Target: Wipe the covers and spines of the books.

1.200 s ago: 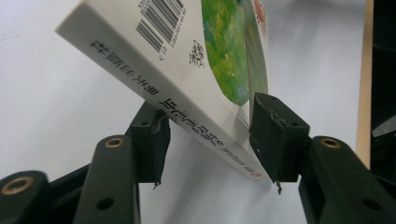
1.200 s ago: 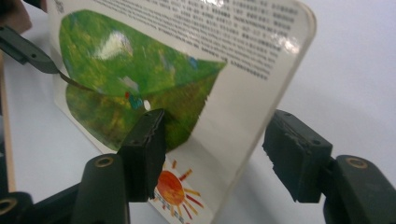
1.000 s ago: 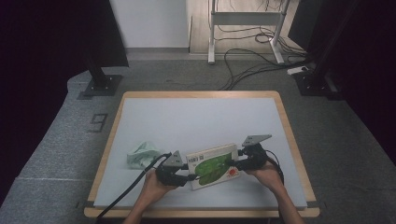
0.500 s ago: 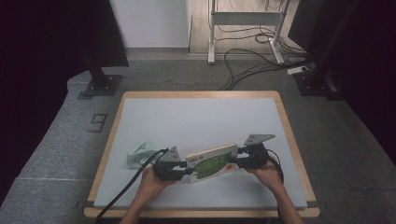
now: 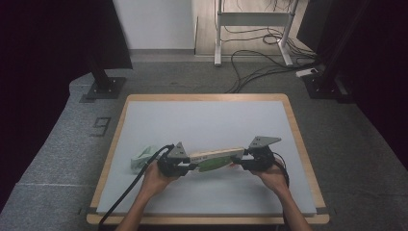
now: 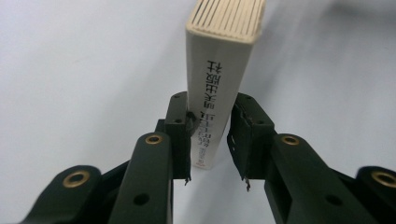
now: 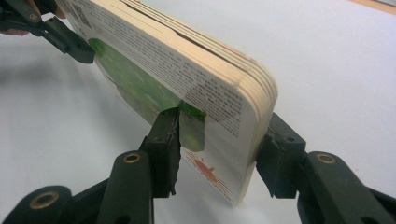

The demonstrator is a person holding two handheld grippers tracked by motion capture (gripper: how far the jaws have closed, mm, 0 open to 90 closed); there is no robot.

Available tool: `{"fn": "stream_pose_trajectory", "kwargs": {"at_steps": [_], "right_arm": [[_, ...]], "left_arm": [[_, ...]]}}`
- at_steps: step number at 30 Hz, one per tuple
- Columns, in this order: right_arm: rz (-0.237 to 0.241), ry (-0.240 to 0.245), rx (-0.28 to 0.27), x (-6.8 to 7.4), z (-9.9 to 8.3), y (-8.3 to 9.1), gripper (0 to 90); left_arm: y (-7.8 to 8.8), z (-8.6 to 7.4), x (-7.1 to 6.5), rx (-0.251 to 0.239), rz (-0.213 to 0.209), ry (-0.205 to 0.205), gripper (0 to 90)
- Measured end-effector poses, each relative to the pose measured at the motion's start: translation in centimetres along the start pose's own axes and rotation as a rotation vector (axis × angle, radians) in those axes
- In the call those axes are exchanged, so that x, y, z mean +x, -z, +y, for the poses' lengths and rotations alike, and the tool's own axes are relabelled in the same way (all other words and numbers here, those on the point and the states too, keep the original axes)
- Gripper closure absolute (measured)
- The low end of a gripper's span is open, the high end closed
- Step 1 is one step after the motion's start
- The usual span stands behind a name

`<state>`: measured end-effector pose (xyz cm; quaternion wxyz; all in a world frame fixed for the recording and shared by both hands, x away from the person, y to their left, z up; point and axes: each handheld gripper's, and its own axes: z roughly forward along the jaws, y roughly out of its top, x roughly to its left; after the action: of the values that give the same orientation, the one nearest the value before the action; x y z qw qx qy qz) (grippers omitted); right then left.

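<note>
We held the board book between both grippers, above the near part of the table. A second earlier it lay flatter, cover up; now it was tipped onto its edge, spine toward the left gripper. The left gripper's jaws had closed and pinched the spine end. The right gripper had its jaws closing too, clamped across the book's opposite end. A pale green cloth stayed just left of our left hand.

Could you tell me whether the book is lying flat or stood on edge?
On edge, tilted: the book shows its spine upward, with a gripper at each end.
</note>
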<state>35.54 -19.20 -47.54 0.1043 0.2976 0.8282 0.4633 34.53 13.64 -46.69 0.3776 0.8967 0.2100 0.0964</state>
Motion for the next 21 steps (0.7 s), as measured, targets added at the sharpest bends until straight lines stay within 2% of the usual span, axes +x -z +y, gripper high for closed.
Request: {"fn": "stream_pose_trajectory", "kwargs": {"at_steps": [9, 16, 19, 21], "right_arm": [[-0.038, -0.019, -0.022, -1.0, 1.0, -1.3, 52.9], [-0.08, -0.021, -0.022, -1.6, 2.3, -2.5, 52.8], [-0.09, -0.032, -0.009, -1.8, 2.3, -3.1, 52.7], [-0.084, -0.048, -0.025, -1.9, 2.2, -3.2, 52.7]], "left_arm": [[-0.1, 0.9, 2.4, -0.005, 0.037, 0.009, 67.3], [-0.8, 1.1, 4.2, -0.02, 0.087, 0.024, 65.0], [-1.4, 0.8, 4.7, -0.006, 0.099, 0.037, 63.7], [-1.4, 0.7, 4.7, -0.015, 0.096, 0.046, 63.2]]}}
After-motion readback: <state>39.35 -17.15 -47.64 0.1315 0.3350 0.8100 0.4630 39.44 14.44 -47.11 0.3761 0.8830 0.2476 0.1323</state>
